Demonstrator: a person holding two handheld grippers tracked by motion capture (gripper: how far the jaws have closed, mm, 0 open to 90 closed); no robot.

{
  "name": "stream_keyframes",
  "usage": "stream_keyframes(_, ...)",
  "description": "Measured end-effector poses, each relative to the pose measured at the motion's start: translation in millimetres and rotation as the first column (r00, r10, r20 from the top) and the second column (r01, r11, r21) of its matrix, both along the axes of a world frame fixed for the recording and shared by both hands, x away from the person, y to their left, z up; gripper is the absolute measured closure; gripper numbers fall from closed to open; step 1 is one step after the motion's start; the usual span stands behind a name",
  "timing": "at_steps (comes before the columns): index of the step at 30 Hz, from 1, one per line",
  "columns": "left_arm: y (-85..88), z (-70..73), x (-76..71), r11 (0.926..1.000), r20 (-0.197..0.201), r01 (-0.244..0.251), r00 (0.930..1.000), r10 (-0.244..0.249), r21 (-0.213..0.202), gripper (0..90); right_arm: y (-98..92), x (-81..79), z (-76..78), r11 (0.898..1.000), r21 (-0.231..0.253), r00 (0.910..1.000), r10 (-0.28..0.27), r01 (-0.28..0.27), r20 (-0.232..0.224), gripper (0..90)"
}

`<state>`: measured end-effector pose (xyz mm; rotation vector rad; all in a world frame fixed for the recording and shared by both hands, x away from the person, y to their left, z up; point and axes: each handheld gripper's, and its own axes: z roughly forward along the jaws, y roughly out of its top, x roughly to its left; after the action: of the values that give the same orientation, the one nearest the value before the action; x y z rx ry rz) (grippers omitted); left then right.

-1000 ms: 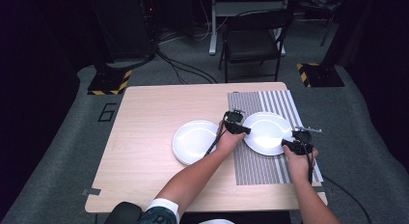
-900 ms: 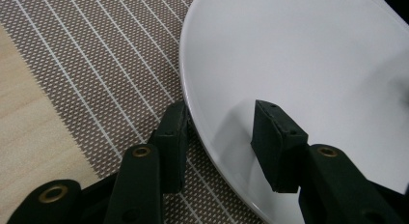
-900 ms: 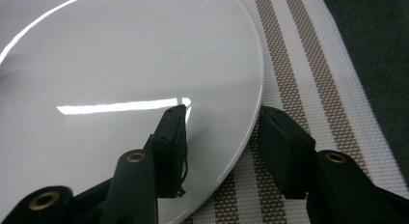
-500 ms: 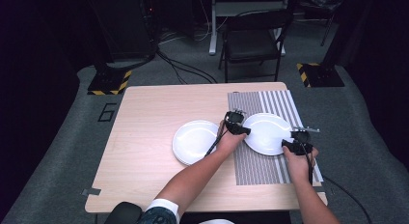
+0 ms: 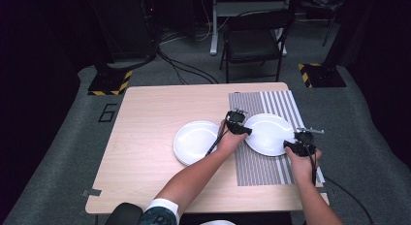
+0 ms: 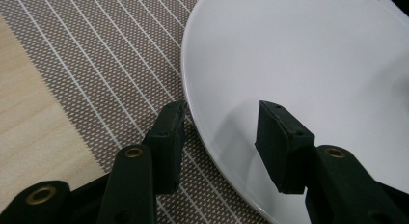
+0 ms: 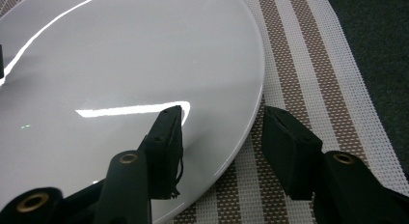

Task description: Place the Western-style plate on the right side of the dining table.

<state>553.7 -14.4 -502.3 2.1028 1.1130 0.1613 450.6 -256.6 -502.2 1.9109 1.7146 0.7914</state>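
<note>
High view: white plate (image 5: 269,134) is set on the striped mat (image 5: 261,167), straddled at opposite rims by left gripper (image 6: 222,122) and right gripper (image 7: 219,127). Left jaws have just been opening, right slightly too; pads stand apart from the rim. Release is judged in hand; withdrawal off the rims is called for next.

Bystanders on and around the table

A second plate (image 5: 196,141) is lying on the bare table (image 5: 145,137) at 9 o'clock from the mat (image 5: 271,137); a chair (image 5: 254,40) is standing beyond the table's 12 o'clock edge, with cables (image 5: 184,72) trailing across the floor (image 5: 72,113) at 11.
</note>
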Motion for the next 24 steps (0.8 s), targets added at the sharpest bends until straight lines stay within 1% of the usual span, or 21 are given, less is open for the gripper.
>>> stream_keyframes(1, 0.6, 0.9, -0.1, 0.9999, 0.002, -0.009, 1.0000, 0.009, -0.009, 53.0, -0.4, -0.9, 1.0, 1.000, 0.005, 1.0000, -0.004, 0.004, 0.002, 48.4)
stream_keyframes(3, 3.6, 3.5, -0.6, 0.9998, 0.000, -0.005, 1.0000, 0.005, -0.017, 52.8, -2.5, -3.1, 2.9, 1.000, 0.005, 1.0000, 0.002, -0.002, 0.007, 48.0)
stream_keyframes(4, 5.0, 5.1, -1.2, 0.9997, 0.000, -0.006, 1.0000, 0.006, -0.022, 52.6, -3.2, -4.7, 4.5, 1.000, 0.013, 1.0000, 0.000, 0.000, 0.009, 47.7)
stream_keyframes(5, 6.7, 6.2, -1.2, 0.9996, 0.005, -0.002, 1.0000, 0.002, -0.027, 52.4, -5.2, -6.3, 5.5, 1.000, 0.006, 0.9998, 0.008, -0.008, 0.019, 47.3)
stream_keyframes(9, 15.3, 13.7, -1.2, 0.9990, 0.011, 0.004, 0.9999, -0.003, -0.045, 51.7, -8.3, -11.5, 11.2, 0.999, 0.030, 0.9989, 0.018, -0.019, 0.043, 45.1)
stream_keyframes(10, 17.7, 15.4, -1.3, 0.9989, 0.013, 0.004, 0.9999, -0.004, -0.048, 51.1, -8.1, -13.6, 14.3, 0.999, 0.036, 0.9977, 0.030, -0.032, 0.061, 44.9)
stream_keyframes(11, 20.2, 17.1, -1.1, 0.9988, 0.014, 0.005, 0.9999, -0.004, -0.048, 51.1, -8.1, -13.6, 14.3, 0.999, 0.036, 0.9977, 0.030, -0.032, 0.061, 44.9)
stream_keyframes(12, 23.0, 18.4, -0.8, 0.9986, 0.018, 0.002, 0.9998, -0.001, -0.053, 50.3, -5.8, -15.3, 17.7, 0.998, 0.041, 0.9967, 0.042, -0.045, 0.069, 44.9)
stream_keyframes(14, 29.0, 21.5, 0.1, 0.9984, 0.018, -0.003, 0.9998, 0.004, -0.056, 50.2, -3.9, -15.8, 19.2, 0.997, 0.044, 0.9958, 0.053, -0.056, 0.074, 45.1)
stream_keyframes(18, 40.9, 27.1, 1.1, 0.9979, 0.022, -0.012, 0.9997, 0.013, -0.064, 49.2, 4.6, -15.9, 24.7, 0.995, 0.025, 0.9927, 0.095, -0.097, 0.075, 45.2)
stream_keyframes(24, 56.4, 34.4, -1.2, 0.9970, 0.028, -0.015, 0.9995, 0.017, -0.076, 48.4, 16.2, -15.3, 31.1, 0.991, 0.032, 0.9875, 0.129, -0.132, 0.090, 44.2)
